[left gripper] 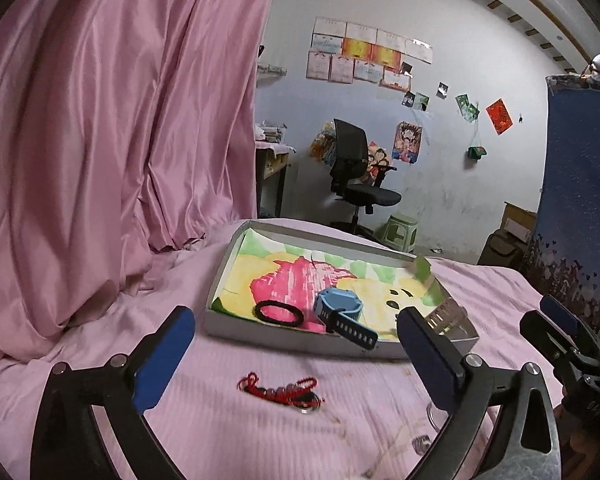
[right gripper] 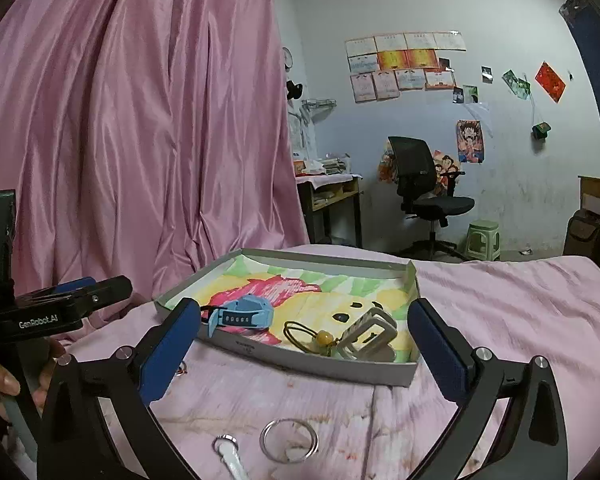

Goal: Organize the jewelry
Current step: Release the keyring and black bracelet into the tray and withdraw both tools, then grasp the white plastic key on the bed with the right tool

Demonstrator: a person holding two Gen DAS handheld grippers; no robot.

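Both the left gripper (left gripper: 296,354) and right gripper (right gripper: 304,340) hang spread apart, holding nothing. Low in the frame's centre lies the red braided cord bracelet (left gripper: 280,392); pinch its bunched middle, then lift it into the shallow grey cardboard box (left gripper: 300,336).

The one thing I can read is "GenRobot.AI", in pale letters on the black body of the left gripper (right gripper: 88,292), well to the left of the shallow box (right gripper: 332,368). The box's near wall carries a small dark mark, too small to make out. The sheets pinned to the wall (right gripper: 404,64) beyond the box have print that is unreadable.
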